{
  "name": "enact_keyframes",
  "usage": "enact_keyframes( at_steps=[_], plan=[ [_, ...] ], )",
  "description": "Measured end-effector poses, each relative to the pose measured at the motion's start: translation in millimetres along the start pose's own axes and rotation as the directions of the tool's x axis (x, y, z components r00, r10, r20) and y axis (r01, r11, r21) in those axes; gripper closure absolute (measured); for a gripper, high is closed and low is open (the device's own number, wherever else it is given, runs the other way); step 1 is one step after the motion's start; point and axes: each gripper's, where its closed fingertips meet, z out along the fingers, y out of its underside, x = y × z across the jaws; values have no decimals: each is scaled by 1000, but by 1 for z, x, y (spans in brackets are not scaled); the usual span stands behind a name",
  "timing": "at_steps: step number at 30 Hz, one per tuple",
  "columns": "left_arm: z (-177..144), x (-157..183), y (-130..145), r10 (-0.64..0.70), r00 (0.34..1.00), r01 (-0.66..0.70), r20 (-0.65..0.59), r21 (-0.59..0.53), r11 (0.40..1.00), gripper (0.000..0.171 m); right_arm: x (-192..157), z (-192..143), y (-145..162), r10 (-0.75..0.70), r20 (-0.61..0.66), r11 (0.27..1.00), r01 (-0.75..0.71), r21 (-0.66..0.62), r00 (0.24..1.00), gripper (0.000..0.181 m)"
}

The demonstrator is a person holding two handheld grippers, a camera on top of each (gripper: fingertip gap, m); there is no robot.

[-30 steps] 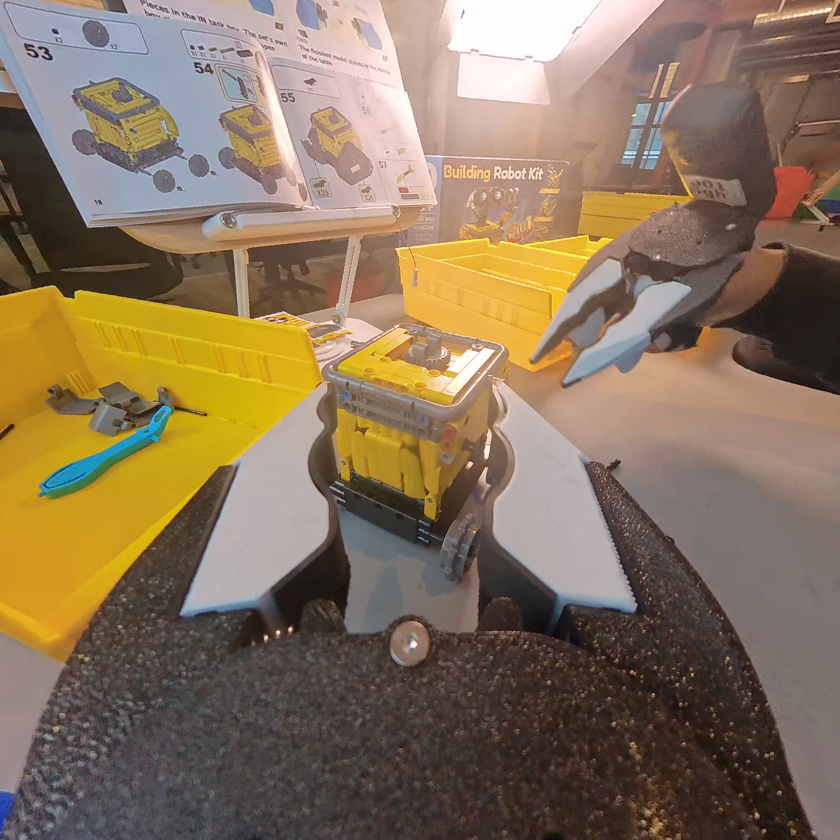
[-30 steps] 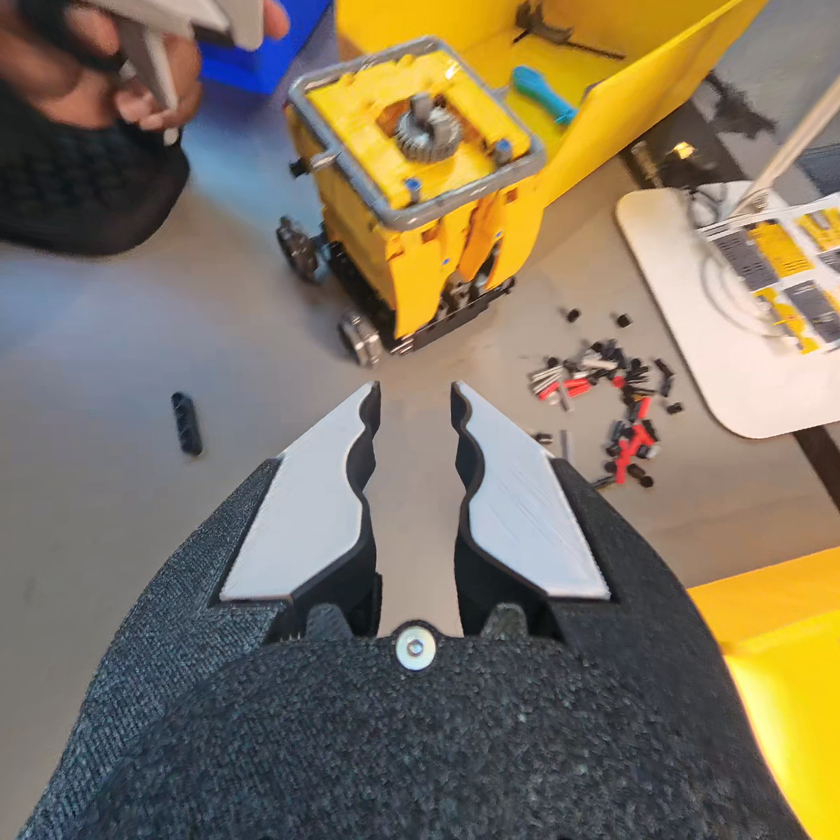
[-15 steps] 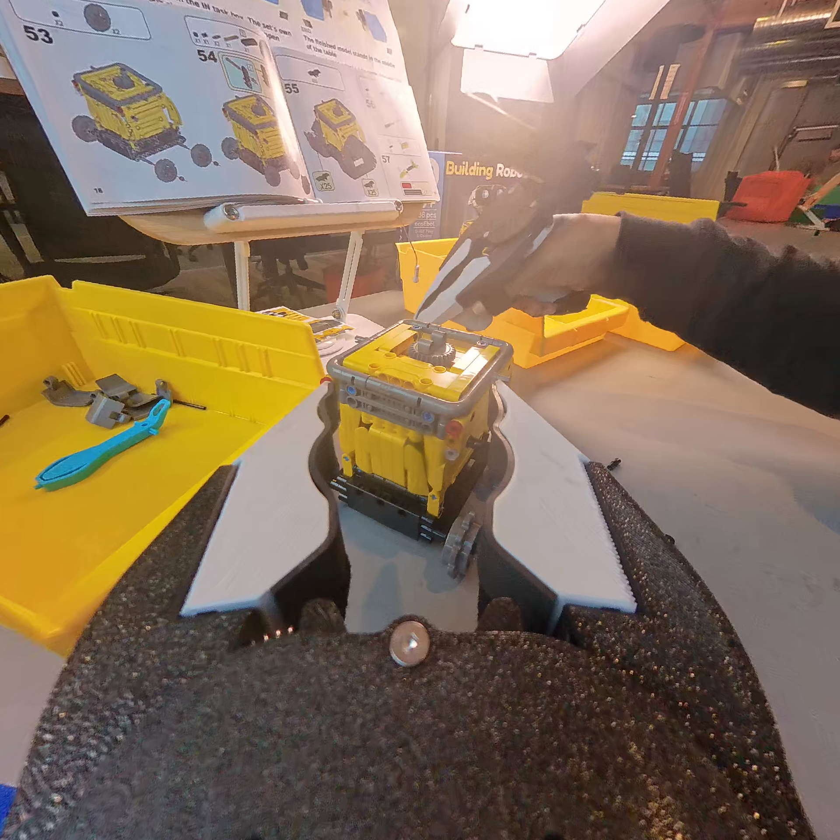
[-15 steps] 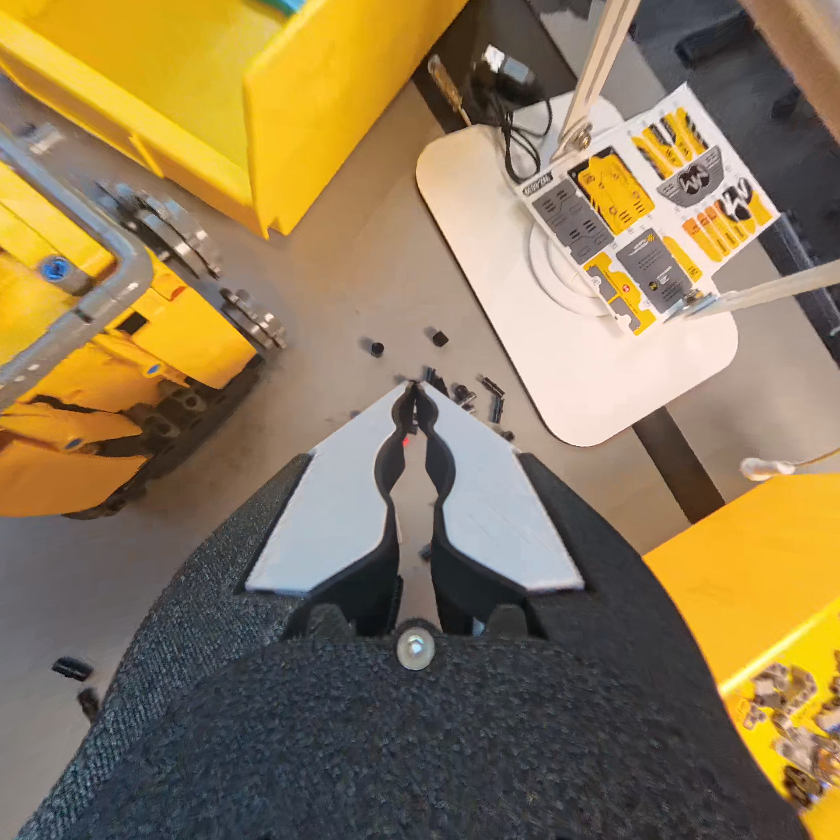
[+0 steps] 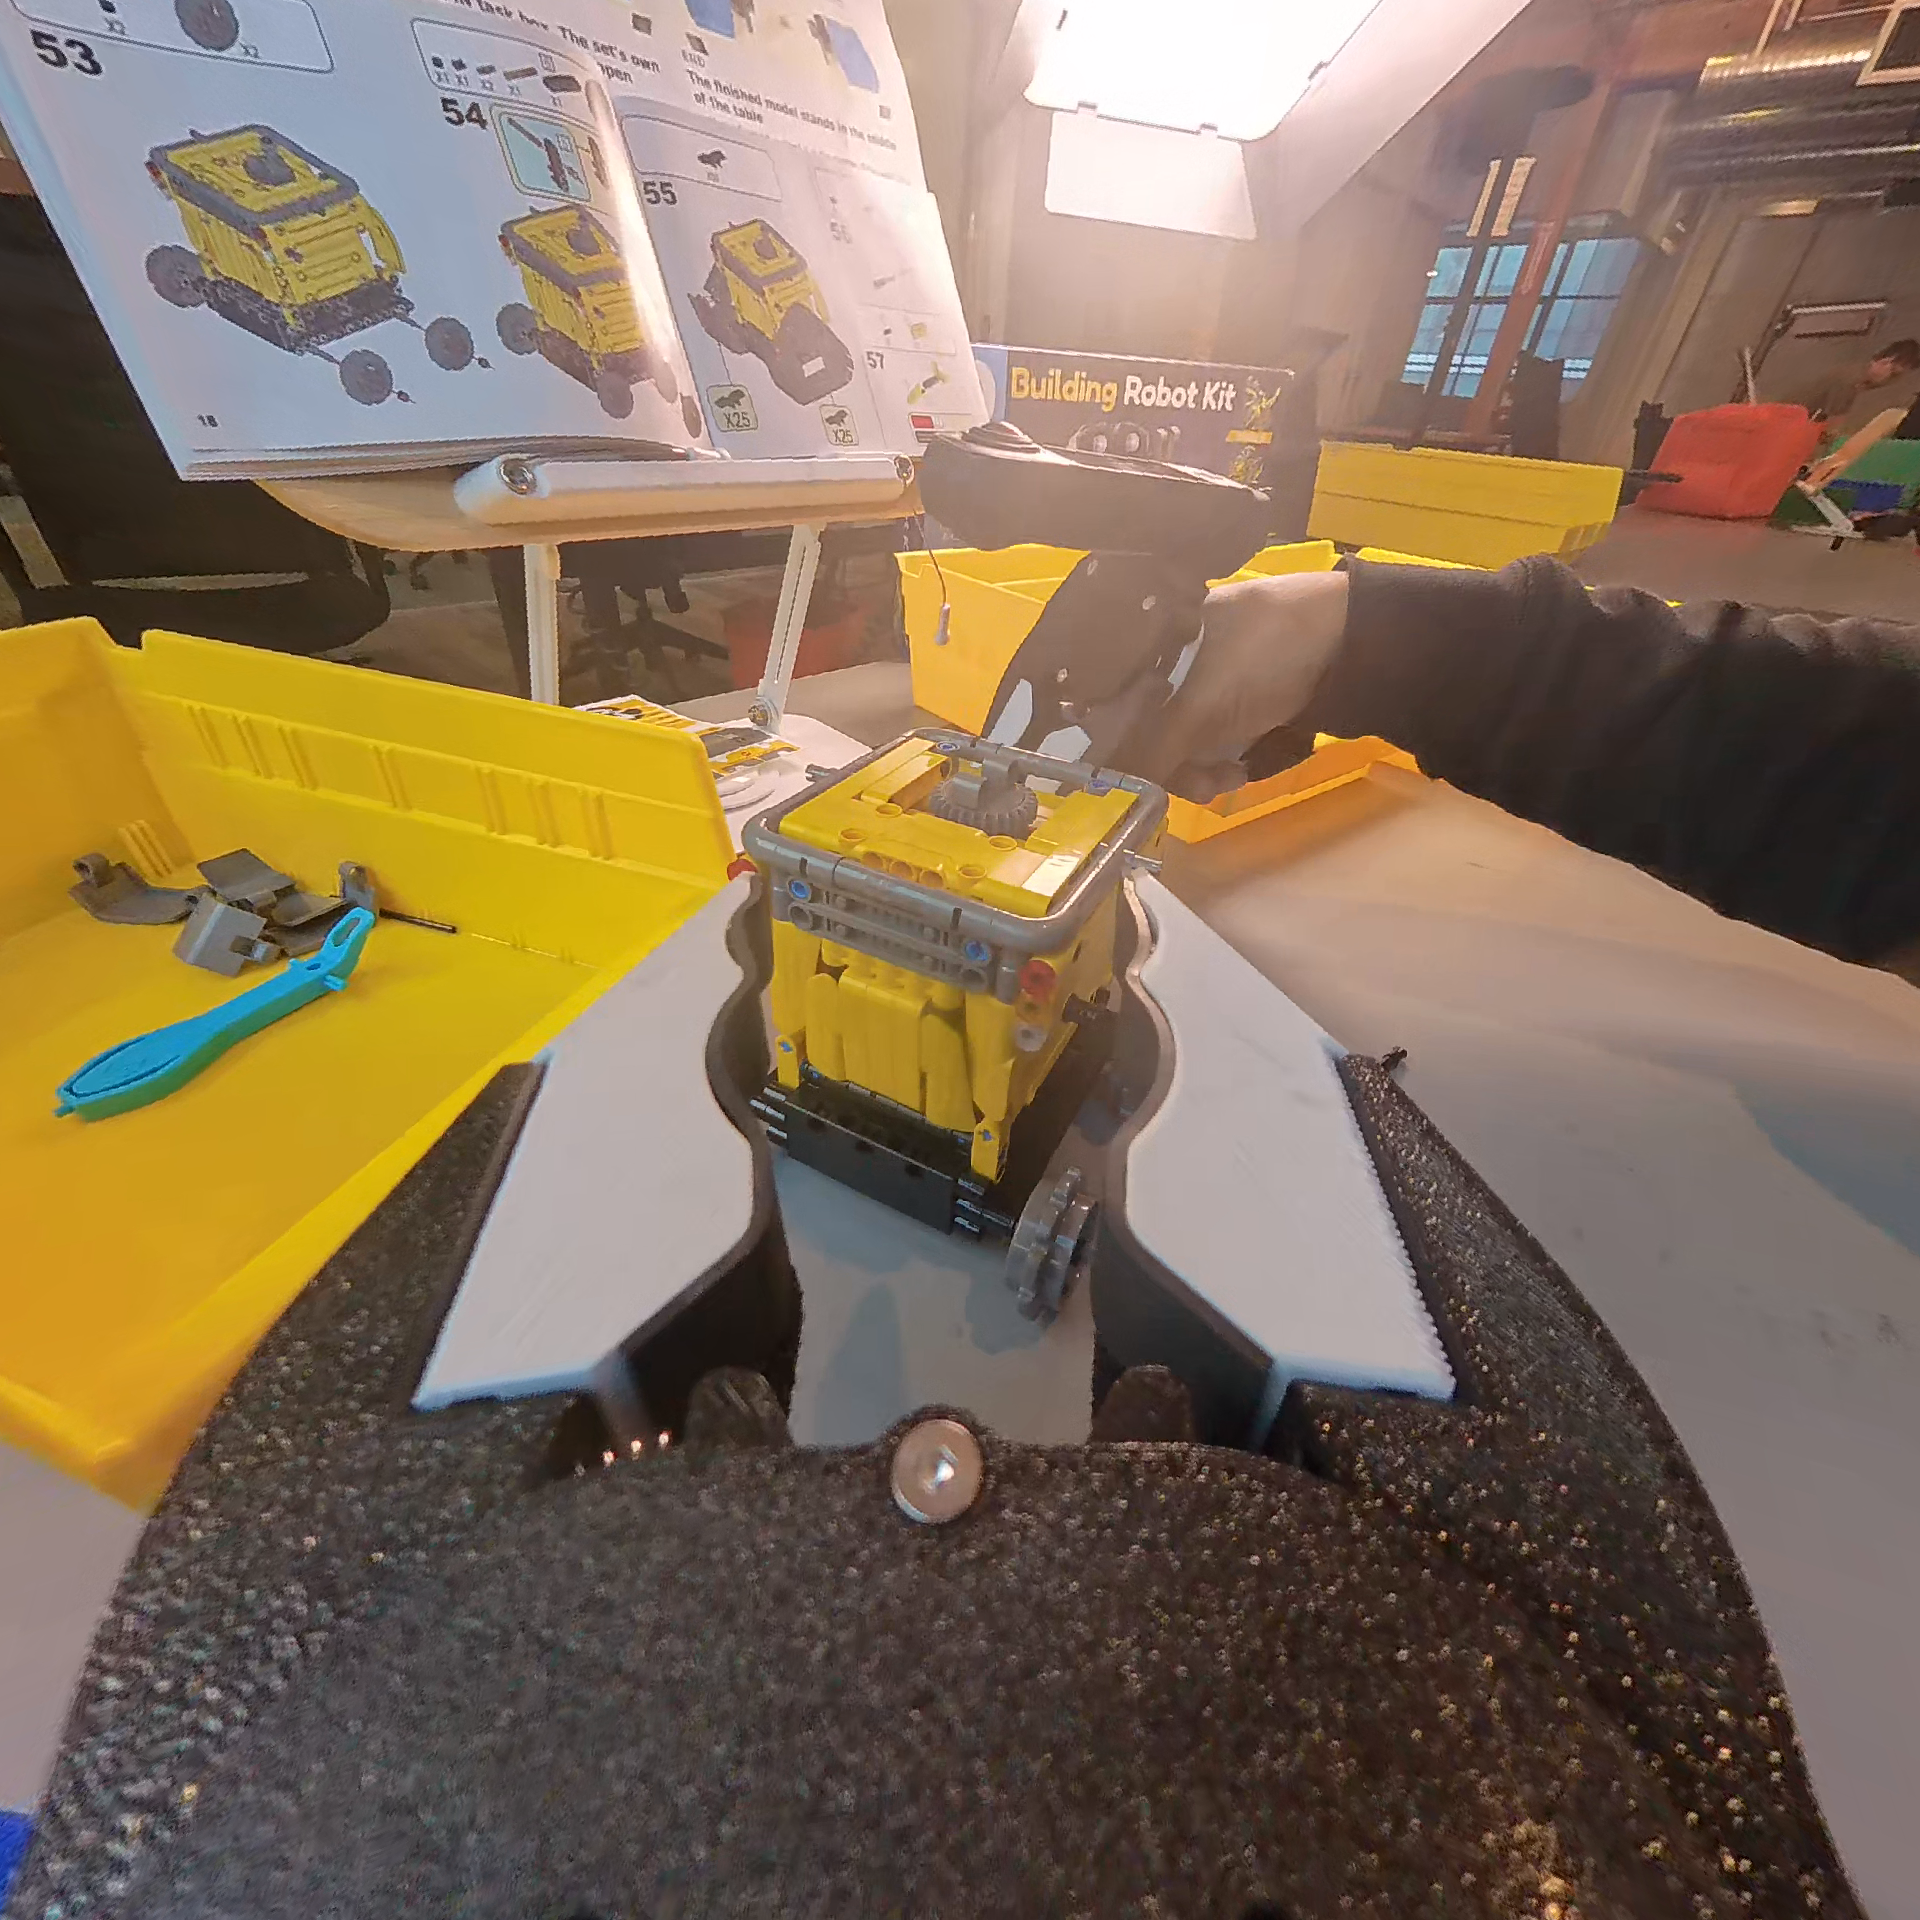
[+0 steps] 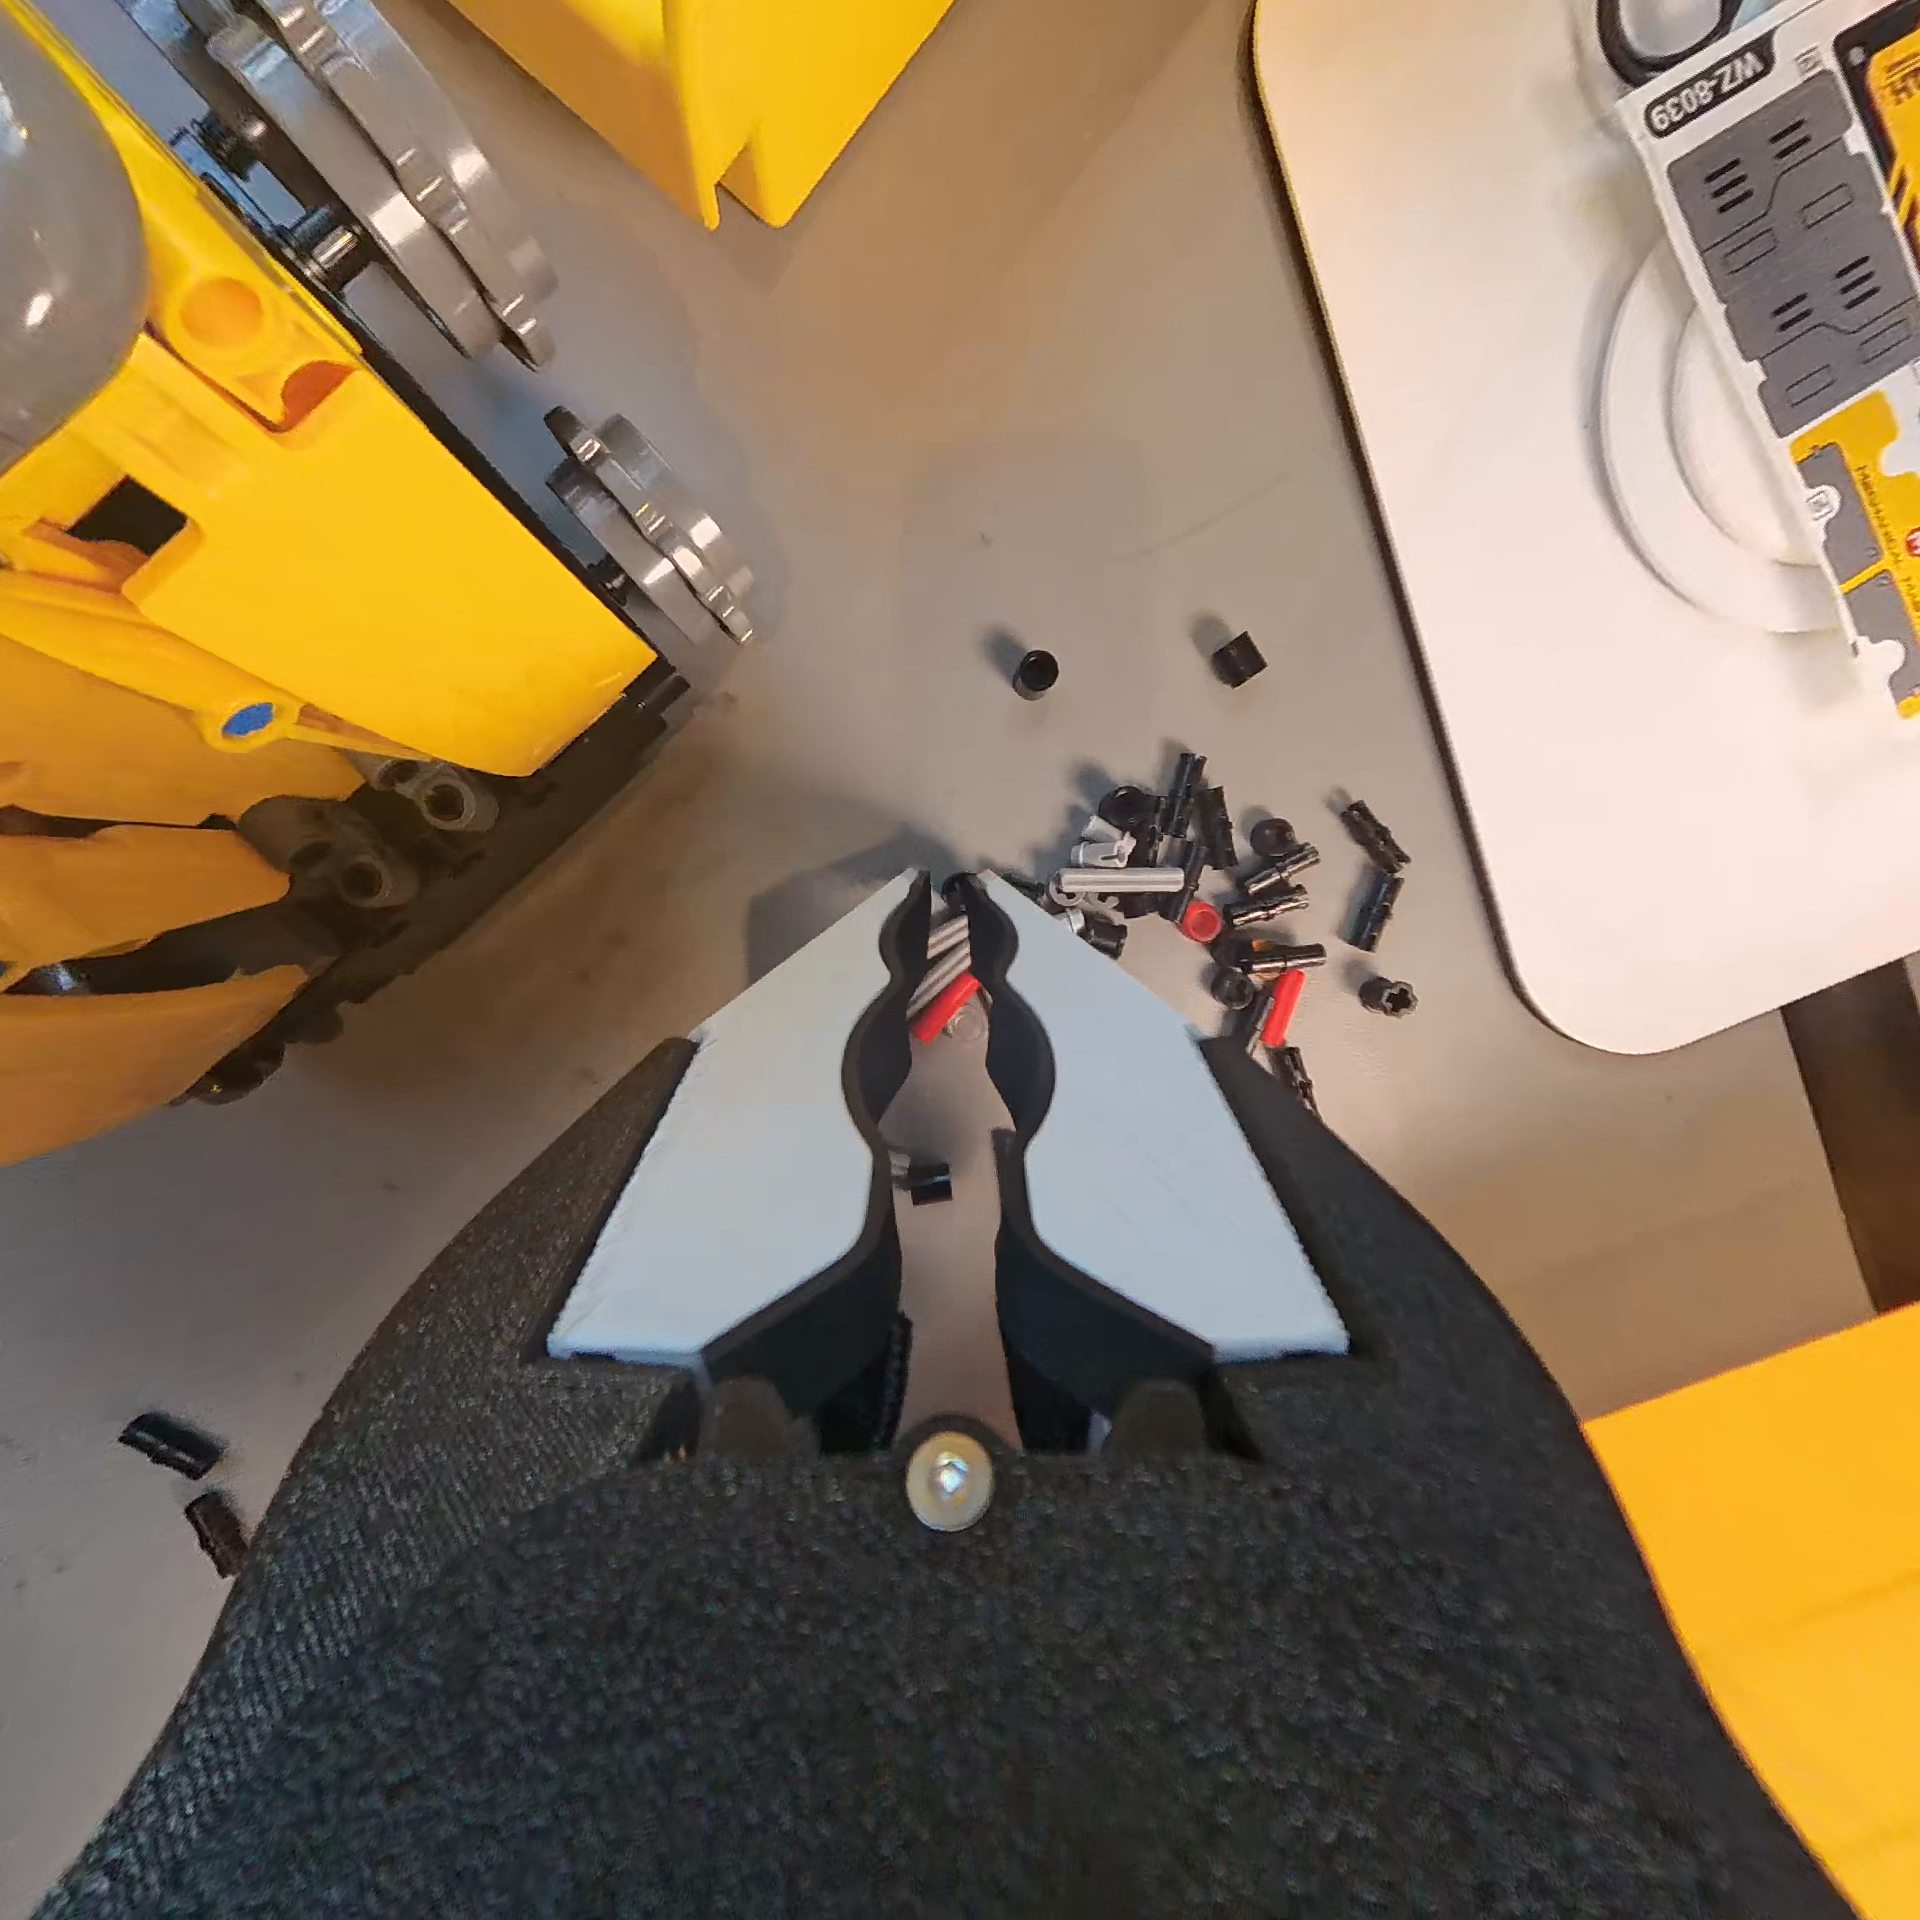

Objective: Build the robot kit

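Note:
A yellow brick robot model point(image 5: 935, 935) with a grey top frame and a gear stands on the grey table. My left gripper point(image 5: 940, 914) is shut on it, one finger against each side. The model also shows at the left of the right wrist view point(image 6: 312, 582). My right gripper point(image 6: 948, 881) points down at the edge of a pile of small black, grey and red pins point(image 6: 1226, 883). Its tips are nearly together on a small black pin. In the left wrist view the right gripper point(image 5: 1039, 727) sits just behind the model, held by a hand with a dark sleeve.
A yellow bin point(image 5: 312, 1039) at the left holds a blue tool point(image 5: 208, 1029) and grey parts point(image 5: 218, 904). An open instruction booklet point(image 5: 468, 239) rests on a stand with a white base point(image 6: 1558, 727) bearing a sticker sheet point(image 6: 1787, 260). More yellow bins point(image 5: 1455, 499) stand behind. The left gripper's tips are roughly 20 cm from the right gripper's.
My right gripper swung from beside the model down to the pin pile and closed from open to nearly shut. My left gripper and the model have stayed put.

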Motion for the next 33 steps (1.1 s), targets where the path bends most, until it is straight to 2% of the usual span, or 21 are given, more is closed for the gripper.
enact_keyframes(
  at_steps=[11, 15, 18, 20, 23, 28, 33],
  plan=[
    [-1, -1, -1, -4, 1000, 4, 4, 3, 1000, 109, -8, 0, 0, -17, 19, 999, 16, 34, 1000, 178],
    [-1, -2, -1, -7, 1000, 7, 3, 3, 1000, 109, -18, -19, -9, 16, 55, 990, -24, 136, 998, 178],
    [-1, -1, 0, -3, 1000, 3, 2, 1, 1000, 109, -30, -41, -16, 47, 136, 967, -79, 242, 990, 177],
    [0, -1, 0, -2, 1000, 2, 1, 0, 1000, 109, -40, -57, -16, 17, 184, 948, -74, 308, 983, 178],
    [-1, -1, 0, -3, 1000, 3, 2, 0, 1000, 109, -62, -71, 8, -92, 211, 952, 24, 306, 973, 177],
    [0, 0, 0, 2, 1000, -2, 0, -4, 1000, 109, -93, -66, 75, -221, 217, 971, 193, 144, 951, 177],
    [0, -1, 1, 10, 1000, -10, 8, -6, 1000, 108, -106, -64, 106, -246, 186, 969, 236, 74, 951, 177]
  ],
)
